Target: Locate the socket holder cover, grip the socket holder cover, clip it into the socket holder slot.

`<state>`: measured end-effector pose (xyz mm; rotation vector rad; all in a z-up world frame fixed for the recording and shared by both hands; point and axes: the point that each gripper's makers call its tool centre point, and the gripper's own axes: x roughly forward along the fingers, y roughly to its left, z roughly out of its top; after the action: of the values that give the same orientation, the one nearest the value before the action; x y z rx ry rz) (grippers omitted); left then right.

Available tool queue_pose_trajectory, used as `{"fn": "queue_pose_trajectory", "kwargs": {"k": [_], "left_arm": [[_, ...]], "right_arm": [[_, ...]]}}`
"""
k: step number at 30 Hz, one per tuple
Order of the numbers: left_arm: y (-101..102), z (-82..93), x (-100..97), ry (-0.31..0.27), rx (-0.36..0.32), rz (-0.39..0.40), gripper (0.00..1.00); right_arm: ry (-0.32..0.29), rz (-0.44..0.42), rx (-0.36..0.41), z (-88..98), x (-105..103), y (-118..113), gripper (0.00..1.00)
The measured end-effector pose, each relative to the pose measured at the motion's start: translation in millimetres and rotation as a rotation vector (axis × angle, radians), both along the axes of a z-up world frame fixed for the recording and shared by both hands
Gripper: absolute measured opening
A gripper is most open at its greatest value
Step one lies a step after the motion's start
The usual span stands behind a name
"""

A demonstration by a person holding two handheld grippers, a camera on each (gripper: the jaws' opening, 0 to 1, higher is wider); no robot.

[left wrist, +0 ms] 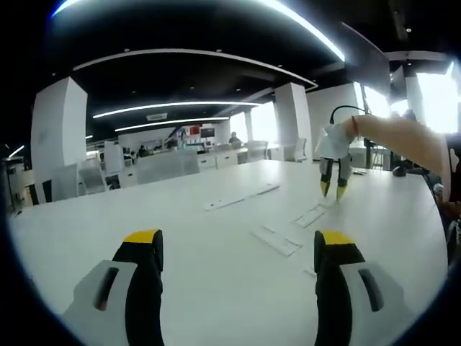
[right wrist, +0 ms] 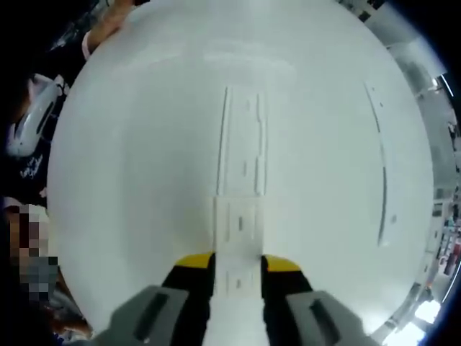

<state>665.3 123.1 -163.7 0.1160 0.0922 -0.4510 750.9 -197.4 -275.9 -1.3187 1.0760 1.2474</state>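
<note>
Socket holder cover (right wrist: 238, 252) is clamped between the right tongs (right wrist: 238, 268), its far end overlapping the socket holder slot (right wrist: 242, 148) on the white worktop (right wrist: 130, 158). Left tongs (left wrist: 238, 249) stand wide, holding nothing.

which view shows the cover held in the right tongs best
The right gripper view: the cover runs up from between the right tongs, close and sharp. The left gripper view shows it as a small white strip below the distant tongs.
</note>
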Motion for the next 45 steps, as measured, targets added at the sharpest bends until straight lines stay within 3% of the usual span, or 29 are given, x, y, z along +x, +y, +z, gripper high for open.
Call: {"fn": "queue_pose_trajectory", "kwargs": {"k": [45], "left_arm": [[-3, -9.9, -0.6, 0.022, 0.027, -0.003, 0.84]], "right_arm": [[0.007, -0.063, 0.020, -3.4, -7, 11, 0.27]]}}
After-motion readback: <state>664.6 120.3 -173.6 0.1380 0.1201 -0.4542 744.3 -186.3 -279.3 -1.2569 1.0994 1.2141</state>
